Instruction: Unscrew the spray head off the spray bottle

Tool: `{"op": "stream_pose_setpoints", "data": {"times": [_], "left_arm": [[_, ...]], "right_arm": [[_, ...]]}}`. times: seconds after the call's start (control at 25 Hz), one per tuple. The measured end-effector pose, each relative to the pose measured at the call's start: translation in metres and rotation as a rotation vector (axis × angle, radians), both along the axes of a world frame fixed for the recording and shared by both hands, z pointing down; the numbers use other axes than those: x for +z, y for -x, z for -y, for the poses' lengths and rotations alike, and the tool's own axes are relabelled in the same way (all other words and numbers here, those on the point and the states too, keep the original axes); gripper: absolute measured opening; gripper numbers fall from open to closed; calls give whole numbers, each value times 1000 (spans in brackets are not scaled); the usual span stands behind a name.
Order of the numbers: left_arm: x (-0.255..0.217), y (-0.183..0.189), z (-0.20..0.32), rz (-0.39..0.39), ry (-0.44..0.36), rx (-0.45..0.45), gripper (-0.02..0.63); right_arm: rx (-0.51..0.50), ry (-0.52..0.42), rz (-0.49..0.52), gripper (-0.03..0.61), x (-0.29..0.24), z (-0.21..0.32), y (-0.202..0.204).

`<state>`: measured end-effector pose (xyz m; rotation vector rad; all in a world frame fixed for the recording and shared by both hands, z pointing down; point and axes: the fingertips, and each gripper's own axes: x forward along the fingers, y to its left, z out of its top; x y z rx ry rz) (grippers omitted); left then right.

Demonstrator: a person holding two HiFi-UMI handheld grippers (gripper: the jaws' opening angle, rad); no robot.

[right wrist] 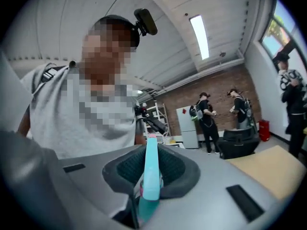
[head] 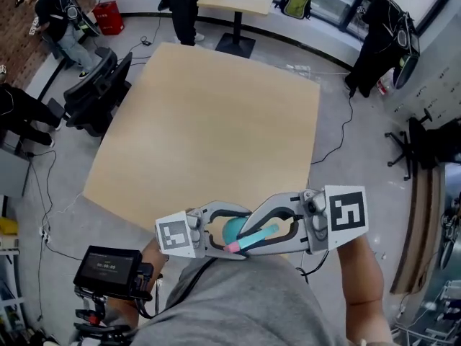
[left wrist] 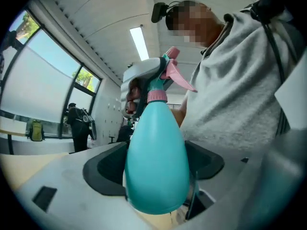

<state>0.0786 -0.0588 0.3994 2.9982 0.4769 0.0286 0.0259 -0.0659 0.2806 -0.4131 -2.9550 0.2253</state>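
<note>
In the head view only a teal patch of the bottle [head: 232,229] shows, at lower middle, boxed in by both grippers' jaws. In the left gripper view its body fills the centre and hides the pads behind it, and its base is cut off by the gripper's housing. In the right gripper view the head [right wrist: 150,159] is seen edge-on as a thin teal strip, with the bottle below it almost wholly hidden. No view shows the thread under the collar [left wrist: 156,96], so I cannot tell whether the head has loosened.

The left gripper [left wrist: 154,169] is closed round the bottle's wide body, with its fingers [left wrist: 62,186] spread to that width on either side. The right gripper [right wrist: 149,172] has its jaws drawn narrow, and the dark pads [right wrist: 175,169] press on the head from both sides. Seen from the left gripper, those grey jaws sit round the head at the frame's upper middle.

The bottle is a smooth teal teardrop with a pink collar, a teal head and a pink trigger [left wrist: 180,78]. It is held in the air against the grey shirt [head: 245,301], just off the near edge of the table [head: 209,121].
</note>
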Motion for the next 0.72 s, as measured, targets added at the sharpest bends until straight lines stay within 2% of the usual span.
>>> {"op": "stream_pose_setpoints", "data": {"times": [0.08,0.16,0.24,0.36,0.4,0.44,0.48,0.6,0.72], "left_arm": [[0,-1,-2,6,-18,22,379],[3,-3,6,18,-26,-21,379],[6,-4,20,28,-36,-115,379],[10,-2,45,44,-68,-283,379],[11,-1,51,48,-85,-330,379],[11,-1,55,45,-101,-370,379],[10,0,58,37,-112,-402,379],[6,1,65,23,-141,-480,379],[6,2,75,46,-221,-570,379]], "right_arm": [[-59,25,1,67,1,-5,1],[-30,19,2,67,2,2,2],[75,-10,7,69,4,18,0],[350,-42,33,82,7,56,-14],[441,-26,55,125,8,66,-21],[513,9,86,195,8,74,-29],[563,55,120,220,8,78,-36],[644,159,214,241,5,79,-50],[662,177,219,241,8,76,-50]]}}
